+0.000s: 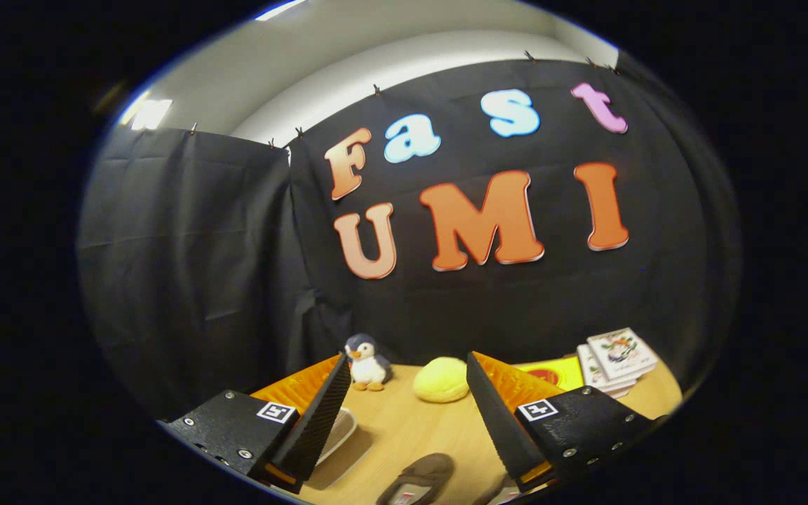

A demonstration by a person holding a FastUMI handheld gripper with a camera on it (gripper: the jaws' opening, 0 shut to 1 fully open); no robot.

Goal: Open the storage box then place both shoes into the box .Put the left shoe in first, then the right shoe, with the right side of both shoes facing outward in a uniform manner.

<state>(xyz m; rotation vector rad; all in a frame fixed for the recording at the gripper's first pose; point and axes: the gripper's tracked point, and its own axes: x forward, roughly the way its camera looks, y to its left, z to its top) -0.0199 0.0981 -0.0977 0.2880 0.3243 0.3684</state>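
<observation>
My gripper (404, 368) is held high above the wooden table (411, 431), its two fingers spread wide apart with nothing between them. Low down between the fingers lies a brown shoe (418, 478), toe pointing away. A sliver of a second shoe (495, 491) peeks out beside the right finger. Behind the left finger shows the pale rim of a box or tray (339, 433); most of it is hidden.
At the table's far side, a toy penguin (367, 362) stands against the black cloth wall, with a yellow soft lump (441, 379) to its right. A stack of books (616, 359) and a yellow-red flat item (551, 374) lie at the far right.
</observation>
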